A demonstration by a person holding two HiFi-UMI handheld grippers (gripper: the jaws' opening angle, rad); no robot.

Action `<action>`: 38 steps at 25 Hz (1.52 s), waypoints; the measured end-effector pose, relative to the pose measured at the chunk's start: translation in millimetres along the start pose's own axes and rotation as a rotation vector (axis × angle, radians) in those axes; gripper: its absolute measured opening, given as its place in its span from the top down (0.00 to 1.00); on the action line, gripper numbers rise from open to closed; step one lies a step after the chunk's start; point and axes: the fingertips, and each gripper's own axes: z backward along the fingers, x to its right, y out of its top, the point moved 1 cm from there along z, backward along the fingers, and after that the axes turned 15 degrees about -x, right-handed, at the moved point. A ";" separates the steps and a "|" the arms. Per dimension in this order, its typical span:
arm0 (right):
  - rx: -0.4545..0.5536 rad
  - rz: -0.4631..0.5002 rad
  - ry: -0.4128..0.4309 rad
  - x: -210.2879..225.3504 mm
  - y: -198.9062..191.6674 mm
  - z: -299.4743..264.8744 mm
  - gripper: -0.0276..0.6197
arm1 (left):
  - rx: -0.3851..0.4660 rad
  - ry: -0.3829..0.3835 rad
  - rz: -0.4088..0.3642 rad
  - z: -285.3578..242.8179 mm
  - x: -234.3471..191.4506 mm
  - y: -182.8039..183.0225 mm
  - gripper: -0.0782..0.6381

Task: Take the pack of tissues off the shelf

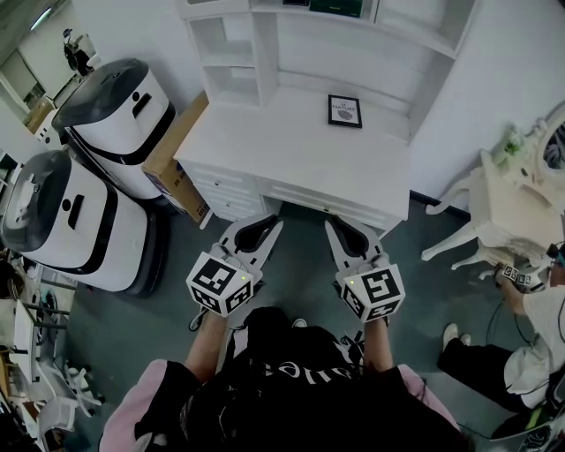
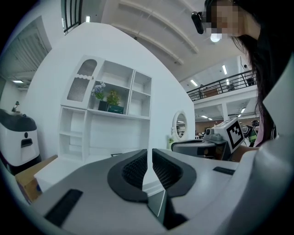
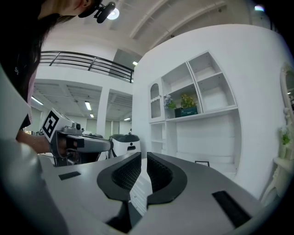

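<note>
The pack of tissues (image 2: 115,109) is a dark green box on the hutch's upper shelf, beside two small potted plants (image 2: 105,95). In the right gripper view the same pack of tissues (image 3: 186,111) rests on that shelf. From the head view only the edge of the pack of tissues (image 1: 335,8) shows at the top. My left gripper (image 1: 262,228) and right gripper (image 1: 340,228) hover side by side in front of the white desk (image 1: 291,159), well short of the shelf. Both are shut and hold nothing. The same holds in the left gripper (image 2: 149,158) view and the right gripper (image 3: 144,165) view.
A small framed picture (image 1: 344,111) lies on the desk top. Two white wheeled machines (image 1: 115,115) and a cardboard box (image 1: 172,159) stand to the left. A white dressing table (image 1: 508,207) and a seated person (image 1: 530,327) are at the right.
</note>
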 end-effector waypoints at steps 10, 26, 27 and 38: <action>0.017 -0.039 0.024 6.6 -4.6 -5.5 0.85 | -0.030 0.013 0.003 -7.6 -0.9 -5.2 0.83; -0.016 -0.063 -0.053 55.6 39.3 -129.5 0.85 | -0.018 -0.070 0.004 -77.0 -129.5 21.8 0.83; -0.017 -0.065 -0.056 56.7 44.2 -141.3 0.85 | -0.016 -0.075 0.000 -79.2 -142.4 24.5 0.83; -0.023 -0.062 -0.104 61.4 94.5 -255.6 0.85 | 0.011 -0.126 -0.008 -95.7 -269.6 38.4 0.83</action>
